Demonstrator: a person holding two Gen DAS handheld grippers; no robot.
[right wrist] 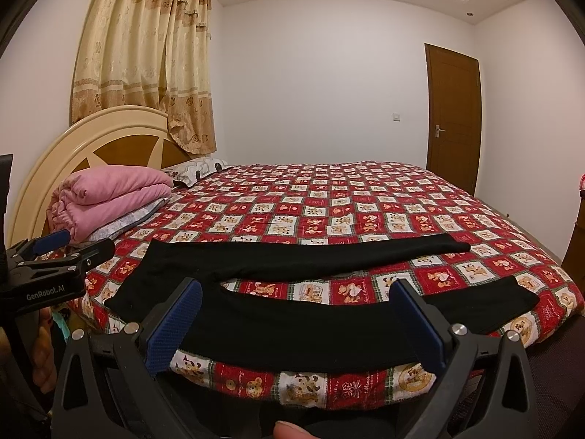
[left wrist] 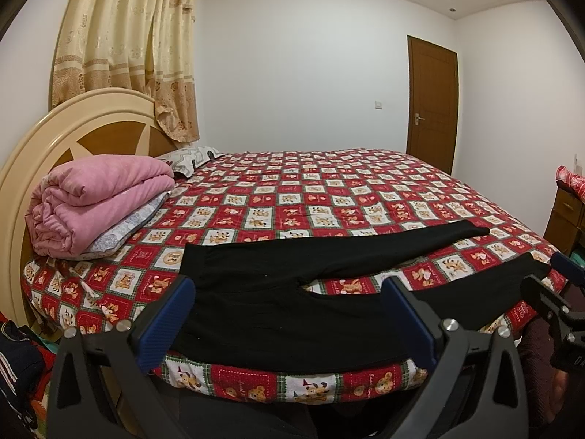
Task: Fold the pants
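Note:
Black pants (left wrist: 263, 292) lie flat on the red patterned bed cover (left wrist: 329, 197). The waist is at the left and the two legs spread apart toward the right. My left gripper (left wrist: 294, 316) is open at the near bed edge, its blue pads (left wrist: 175, 322) on either side of the waist and hip part. In the right wrist view the pants (right wrist: 310, 256) show both legs, and my right gripper (right wrist: 298, 325) is open around the near leg, low over the bed edge. Each gripper also shows in the other's view: right gripper (left wrist: 559, 285), left gripper (right wrist: 62, 252). Neither holds any cloth.
A folded pink blanket (left wrist: 98, 201) and a pillow (left wrist: 190, 157) sit by the round headboard (left wrist: 73, 128) at the left. Behind are a curtain (left wrist: 139, 47) and a brown door (left wrist: 431, 102). A wooden cabinet (left wrist: 565, 216) stands at the right. A thumb (right wrist: 289, 430) shows at the bottom.

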